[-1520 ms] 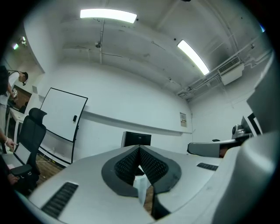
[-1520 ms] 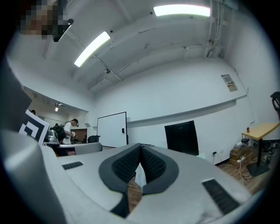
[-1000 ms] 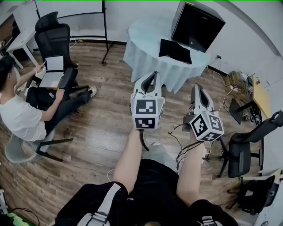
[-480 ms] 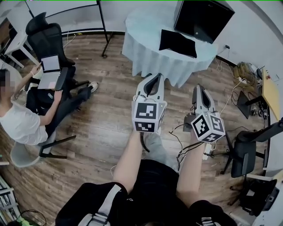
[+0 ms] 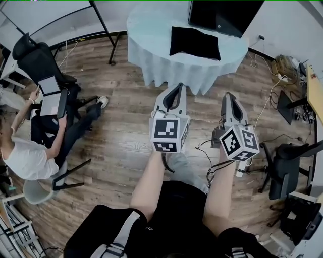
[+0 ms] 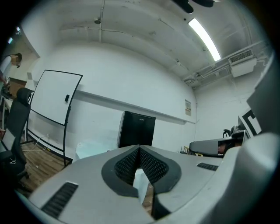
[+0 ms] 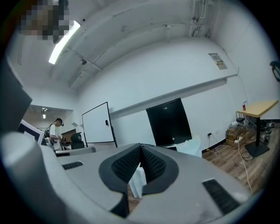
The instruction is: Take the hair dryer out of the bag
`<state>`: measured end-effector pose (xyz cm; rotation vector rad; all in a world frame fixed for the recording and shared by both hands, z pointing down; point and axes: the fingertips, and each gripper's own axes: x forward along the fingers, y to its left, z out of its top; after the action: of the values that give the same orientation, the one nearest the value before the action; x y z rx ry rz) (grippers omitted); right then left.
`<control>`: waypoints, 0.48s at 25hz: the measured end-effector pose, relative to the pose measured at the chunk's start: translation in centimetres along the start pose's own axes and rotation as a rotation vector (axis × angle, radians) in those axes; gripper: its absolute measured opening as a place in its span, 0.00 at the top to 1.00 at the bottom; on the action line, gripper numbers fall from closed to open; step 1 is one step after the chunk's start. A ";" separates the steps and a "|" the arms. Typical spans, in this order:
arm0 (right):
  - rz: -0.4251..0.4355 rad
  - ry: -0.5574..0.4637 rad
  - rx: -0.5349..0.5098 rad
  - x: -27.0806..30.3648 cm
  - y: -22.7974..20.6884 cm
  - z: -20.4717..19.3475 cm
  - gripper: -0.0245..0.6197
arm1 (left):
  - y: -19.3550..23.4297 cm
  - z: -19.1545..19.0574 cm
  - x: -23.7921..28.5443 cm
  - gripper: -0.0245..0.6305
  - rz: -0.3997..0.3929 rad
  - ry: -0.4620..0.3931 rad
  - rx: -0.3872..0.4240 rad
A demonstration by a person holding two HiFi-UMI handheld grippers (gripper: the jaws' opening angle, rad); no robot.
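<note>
Black bag (image 5: 195, 43) on round table (image 5: 151, 30), contents unseen

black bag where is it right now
In the head view the black bag lies flat on the round cloth-covered table at the top centre, just in front of the large black box standing at the table's far edge.
</note>
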<state>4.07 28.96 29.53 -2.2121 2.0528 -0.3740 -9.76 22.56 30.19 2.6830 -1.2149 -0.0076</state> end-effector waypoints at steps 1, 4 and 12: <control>-0.004 -0.001 0.015 0.6 -0.8 -0.1 0.95 | -0.1 -0.1 0.8 0.94 0.003 0.001 0.010; -0.010 -0.017 0.065 2.2 -3.1 0.3 0.95 | -0.9 0.0 3.0 0.94 -0.008 0.021 0.062; 0.020 -0.102 0.102 6.5 -6.9 4.8 0.95 | -2.3 4.0 8.6 0.94 0.000 -0.055 0.197</control>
<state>12.33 22.64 27.30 -2.1057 1.9572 -0.3478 -2.70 16.89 26.53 2.8682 -1.2949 0.0410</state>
